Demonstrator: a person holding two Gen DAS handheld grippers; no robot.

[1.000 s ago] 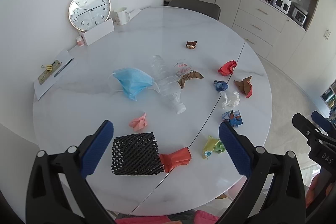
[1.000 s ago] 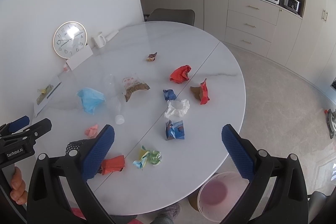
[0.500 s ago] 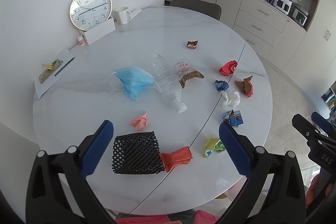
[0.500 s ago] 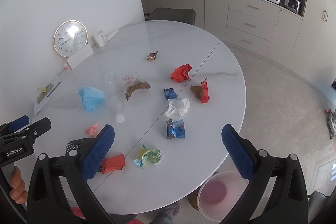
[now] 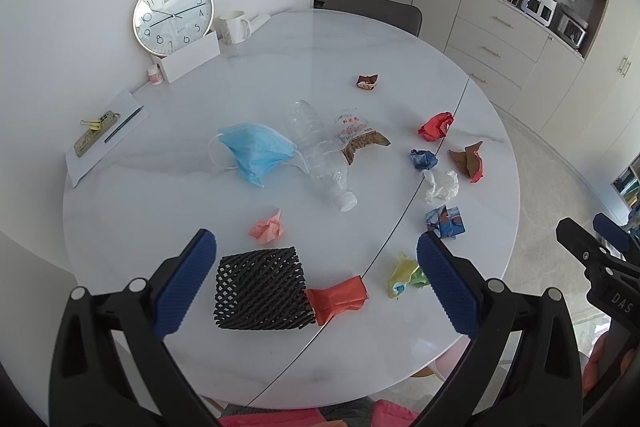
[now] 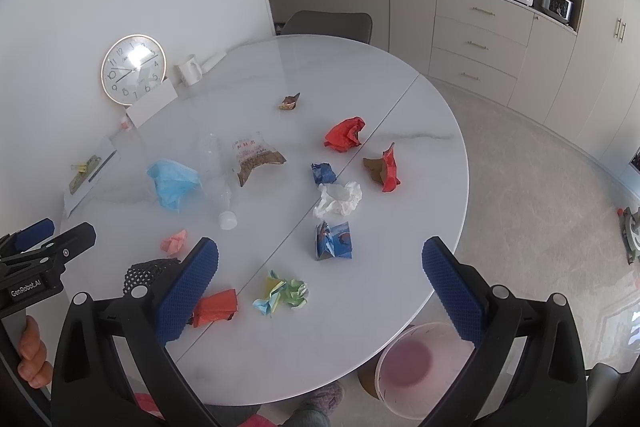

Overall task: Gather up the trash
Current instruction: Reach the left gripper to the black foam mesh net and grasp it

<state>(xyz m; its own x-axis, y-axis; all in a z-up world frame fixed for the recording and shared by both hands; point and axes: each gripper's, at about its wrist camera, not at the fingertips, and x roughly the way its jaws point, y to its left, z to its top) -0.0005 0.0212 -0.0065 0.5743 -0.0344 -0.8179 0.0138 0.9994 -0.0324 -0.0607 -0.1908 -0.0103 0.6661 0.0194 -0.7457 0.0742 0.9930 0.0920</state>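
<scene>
Round white marble-look table point(image 5: 320, 67) carries all the trash, with a translucent pink plastic bin point(image 6: 416, 367) on the floor just past its near right edge. Left gripper point(image 5: 316, 283) hangs above the near edge, blue-padded jaws spread wide, nothing in them; right gripper point(image 6: 320, 287) likewise gaping and empty above the near right edge. Black foam mesh sleeve point(image 5: 258, 289) lies between the left jaws in view, touching an orange-red folded wrapper point(image 5: 338, 299) on its right. Blue surgical face mask point(image 5: 256, 153) sits mid-table beside a clear crushed plastic bottle point(image 5: 320, 157) with white cap, and a clear snack bag with brown contents point(image 5: 358, 137) leans on the bottle. Smaller scraps: red crumpled paper point(image 5: 436, 126), brown-and-red wrapper point(image 5: 468, 163), white crumpled tissue point(image 5: 442, 185), blue printed packet point(image 5: 446, 221), yellow-green wad point(image 5: 404, 275), pink paper wad point(image 5: 268, 229), dark blue wad point(image 5: 423, 159), small brown wrapper point(image 5: 367, 83). Gold-rimmed round wall clock point(image 5: 173, 15) and white mug point(image 5: 234, 27) stand at the far edge.
</scene>
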